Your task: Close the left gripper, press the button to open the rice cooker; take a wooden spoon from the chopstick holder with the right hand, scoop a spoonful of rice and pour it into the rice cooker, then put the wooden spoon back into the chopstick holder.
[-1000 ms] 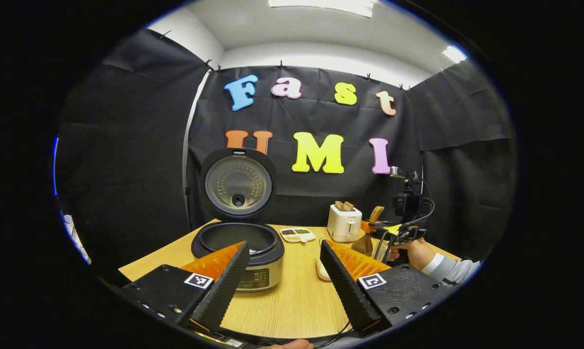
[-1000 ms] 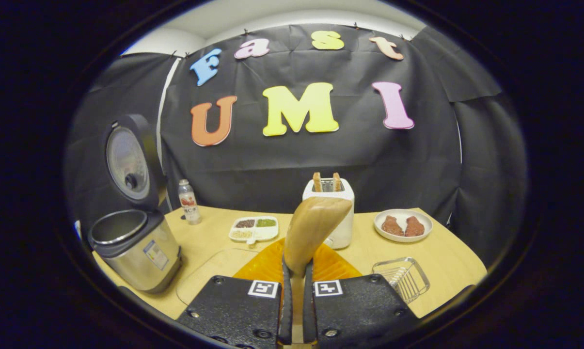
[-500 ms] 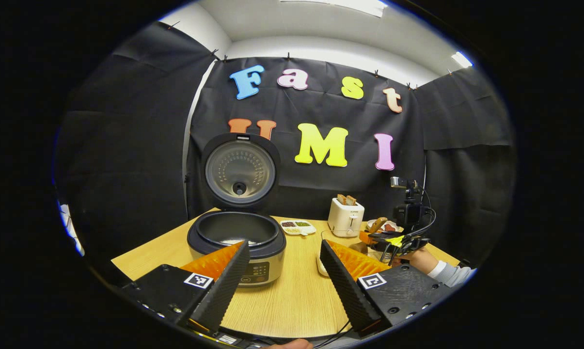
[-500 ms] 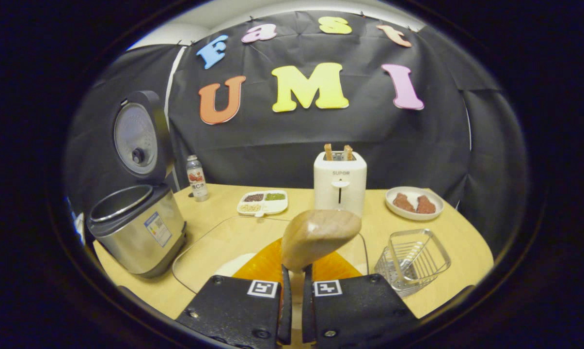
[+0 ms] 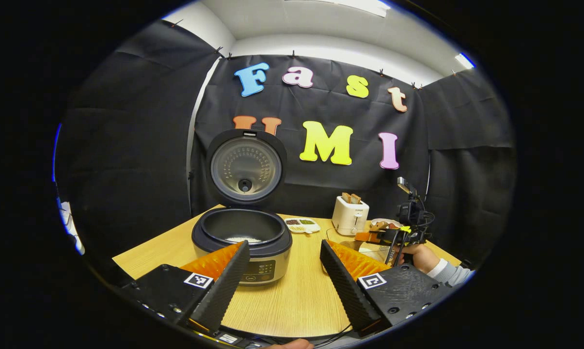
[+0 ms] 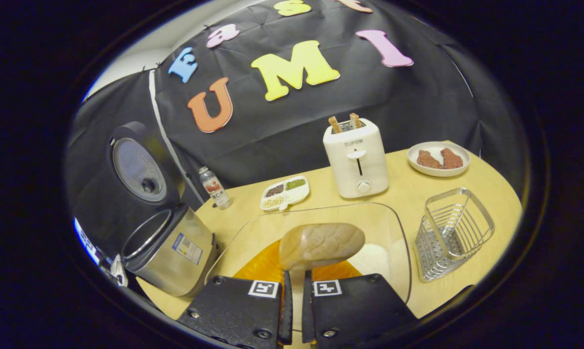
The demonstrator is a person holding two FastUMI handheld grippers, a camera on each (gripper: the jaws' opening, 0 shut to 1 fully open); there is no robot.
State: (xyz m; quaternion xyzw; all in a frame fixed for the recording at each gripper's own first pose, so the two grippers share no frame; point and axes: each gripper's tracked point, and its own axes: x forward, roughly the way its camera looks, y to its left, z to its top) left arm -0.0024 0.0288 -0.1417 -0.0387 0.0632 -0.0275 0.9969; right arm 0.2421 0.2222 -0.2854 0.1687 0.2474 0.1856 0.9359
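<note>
The rice cooker stands open with its lid upright; a little white rice lies in its pot. My left gripper hangs open just in front of it, holding nothing. My right gripper is shut on the handle of the wooden spoon. The spoon's bowl is tipped down over a clear glass dish with white rice in it. The wire chopstick holder stands to the right of the dish. In the left gripper view the right gripper and the hand holding it show at the far right.
A white toaster with bread in it stands behind the glass dish. Near it are a plate with meat, a small sectioned dish of grains and a bottle. The cooker is at the right gripper's left.
My right gripper has tilted downward and rolled, bringing the spoon from upright to low over the glass dish. My left gripper has drawn back slightly and stays open.
</note>
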